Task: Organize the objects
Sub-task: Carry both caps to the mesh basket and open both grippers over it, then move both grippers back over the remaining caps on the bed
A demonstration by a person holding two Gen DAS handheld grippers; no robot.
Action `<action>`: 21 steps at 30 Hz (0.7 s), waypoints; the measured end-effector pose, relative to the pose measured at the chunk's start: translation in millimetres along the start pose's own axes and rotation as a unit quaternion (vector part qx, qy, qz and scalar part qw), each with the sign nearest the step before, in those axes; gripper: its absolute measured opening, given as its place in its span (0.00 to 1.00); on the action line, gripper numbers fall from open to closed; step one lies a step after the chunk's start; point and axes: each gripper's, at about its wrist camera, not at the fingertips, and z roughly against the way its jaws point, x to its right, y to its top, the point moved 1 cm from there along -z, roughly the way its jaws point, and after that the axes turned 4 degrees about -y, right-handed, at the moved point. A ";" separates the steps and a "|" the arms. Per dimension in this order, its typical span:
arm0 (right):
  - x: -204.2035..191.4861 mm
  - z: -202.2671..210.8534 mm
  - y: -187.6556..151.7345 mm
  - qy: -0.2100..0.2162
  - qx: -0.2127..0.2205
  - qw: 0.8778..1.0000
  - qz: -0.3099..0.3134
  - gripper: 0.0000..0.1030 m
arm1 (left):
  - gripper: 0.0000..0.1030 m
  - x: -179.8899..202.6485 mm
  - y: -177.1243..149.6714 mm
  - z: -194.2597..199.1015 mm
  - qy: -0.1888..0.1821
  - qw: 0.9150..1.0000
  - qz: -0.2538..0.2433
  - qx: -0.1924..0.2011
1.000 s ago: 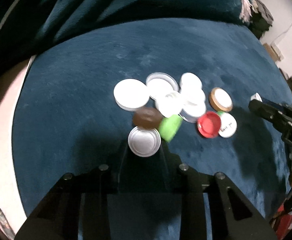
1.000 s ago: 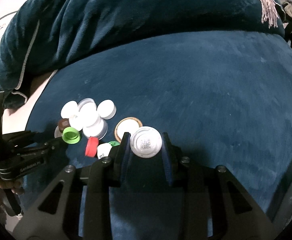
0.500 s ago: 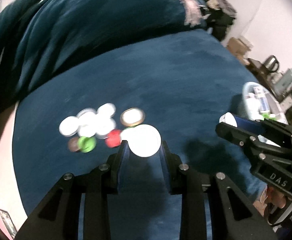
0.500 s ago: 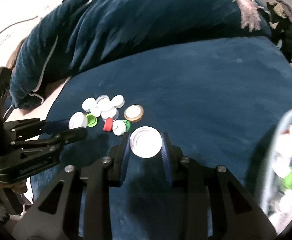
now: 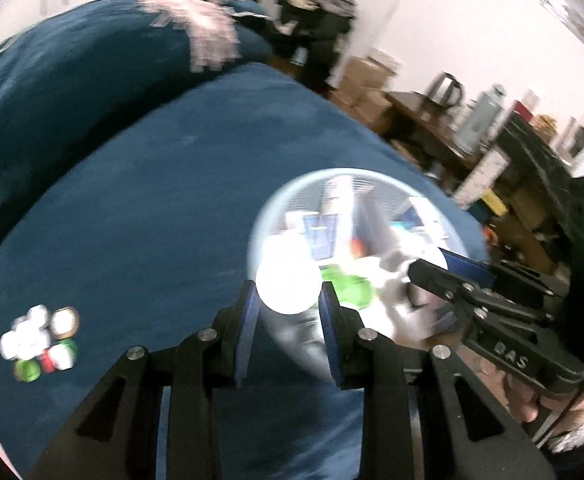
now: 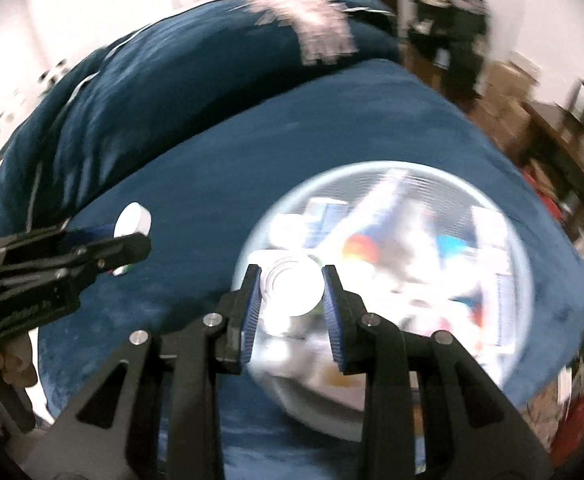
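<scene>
Both grippers clamped on lids — left gripper (image 5: 287, 300) on white lid (image 5: 287, 289), right gripper (image 6: 292, 292) on clear lid (image 6: 290, 288) — held over basket (image 6: 524, 264), apparently for dropping in.

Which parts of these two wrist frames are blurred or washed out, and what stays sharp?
Left wrist view: the left gripper is sharp, its held lid blown out to plain white; the basket and the lid pile are motion-smeared. Right wrist view: the right gripper is crisp, its ribbed lid fairly readable; basket contents smear into streaks.
</scene>
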 end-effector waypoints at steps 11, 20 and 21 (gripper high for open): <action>72.6 5.4 4.1 -0.022 -0.010 0.997 -0.077 0.37 | 0.79 62.7 1.2 -58.6 -0.005 0.998 -0.038 -0.053; 57.1 13.7 0.2 -0.014 0.019 0.998 -0.063 0.91 | 0.99 19.0 -3.7 -4.7 0.073 0.995 -0.072 0.003; 51.2 13.6 0.7 -0.010 0.021 0.998 -0.059 0.92 | 0.99 6.9 -4.9 3.7 0.083 0.994 -0.067 0.006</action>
